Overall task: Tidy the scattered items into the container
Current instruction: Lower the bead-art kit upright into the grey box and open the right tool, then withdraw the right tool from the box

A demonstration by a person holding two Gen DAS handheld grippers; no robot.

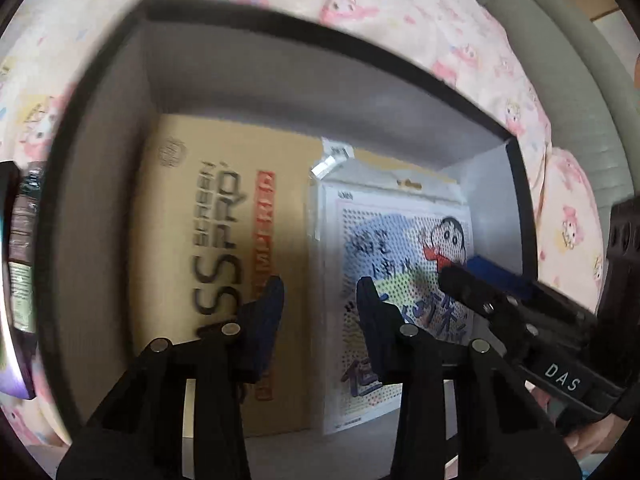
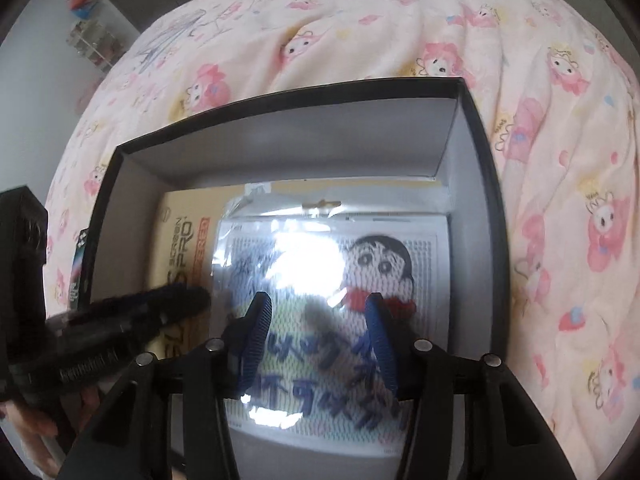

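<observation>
well, both pairs of fingers hang parted and empty over the box: the left gripper (image 1: 320, 316) above the brown carton (image 1: 224, 248), the right gripper (image 2: 318, 340) above the cartoon packet (image 2: 336, 308). both items already lie inside the black box (image 2: 476, 200) on the pink bedspread (image 2: 560, 160). i'd say the dropping-off step is done; next comes lifting out and fetching the dark packet (image 1: 20, 264) just outside the box's left wall.
</observation>
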